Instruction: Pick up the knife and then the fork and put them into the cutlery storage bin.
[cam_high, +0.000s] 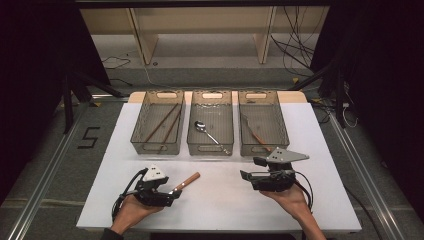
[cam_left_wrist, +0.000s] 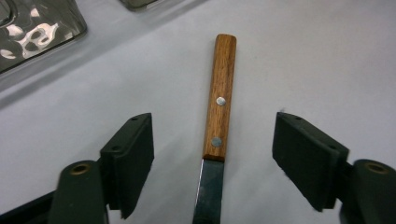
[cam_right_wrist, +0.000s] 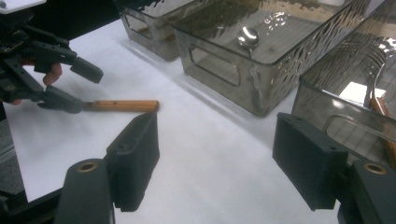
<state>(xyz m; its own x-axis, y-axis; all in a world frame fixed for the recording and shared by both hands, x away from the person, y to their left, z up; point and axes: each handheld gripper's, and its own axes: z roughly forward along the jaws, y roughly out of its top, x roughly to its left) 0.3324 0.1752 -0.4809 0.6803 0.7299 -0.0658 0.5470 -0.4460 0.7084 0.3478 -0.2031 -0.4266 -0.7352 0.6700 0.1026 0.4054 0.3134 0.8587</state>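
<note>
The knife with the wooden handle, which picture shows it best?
The left gripper view: the knife lies close up, with handle rivets and blade clear. The high view shows it small; the right gripper view shows its handle side-on.

From the left gripper view I lose the steel blade of the wooden-handled knife (cam_left_wrist: 219, 107) past the bottom edge. From above, my left gripper (cam_high: 176, 191) hides that blade. In the right gripper view, the fork in the smoked clear plastic tray (cam_right_wrist: 327, 100) is cut off at the right edge.

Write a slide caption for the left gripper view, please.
Open left gripper straddling a wooden-handled knife on the white table.
</note>
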